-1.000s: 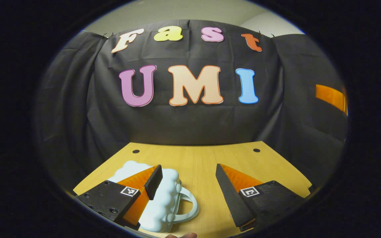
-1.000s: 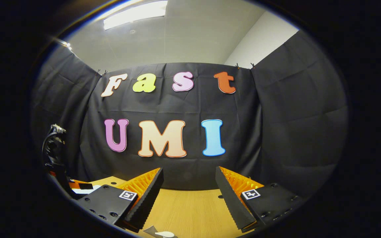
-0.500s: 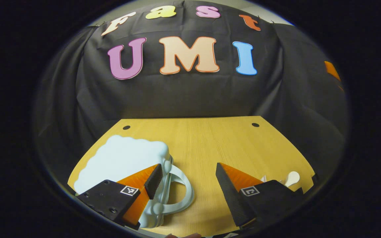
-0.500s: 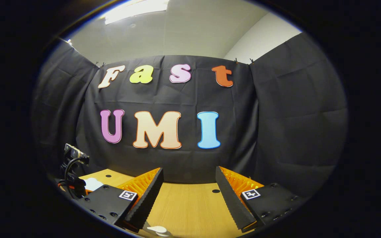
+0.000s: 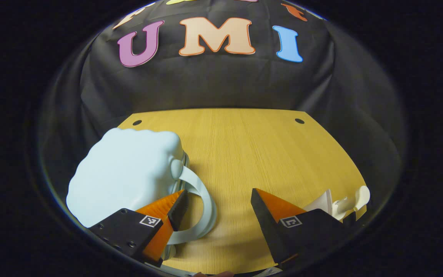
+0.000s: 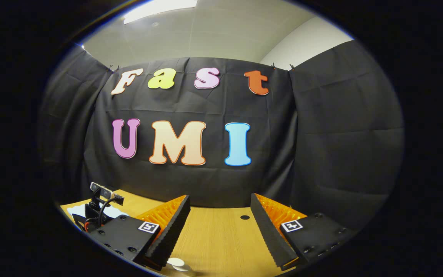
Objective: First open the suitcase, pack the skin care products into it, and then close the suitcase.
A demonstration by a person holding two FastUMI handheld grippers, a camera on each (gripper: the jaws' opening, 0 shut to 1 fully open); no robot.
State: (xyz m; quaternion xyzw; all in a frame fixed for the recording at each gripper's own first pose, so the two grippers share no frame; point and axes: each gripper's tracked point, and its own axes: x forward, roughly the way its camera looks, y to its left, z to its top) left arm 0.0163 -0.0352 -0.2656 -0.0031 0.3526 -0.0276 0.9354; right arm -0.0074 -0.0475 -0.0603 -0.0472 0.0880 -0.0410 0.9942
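Resting closed on woodgrain table (image 5: 252, 154): puffy, scalloped pale-blue suitcase (image 5: 125, 173), looped handle.

Your left gripper (image 5: 217, 204) covers the near corner of the pale blue suitcase (image 5: 125, 175) and part of its handle (image 5: 202, 207). At four o'clock, the white skin care products (image 5: 344, 202) hide behind your finger. In the right gripper view, a white cap (image 6: 176, 262) at six o'clock is cut off, too small to tell.
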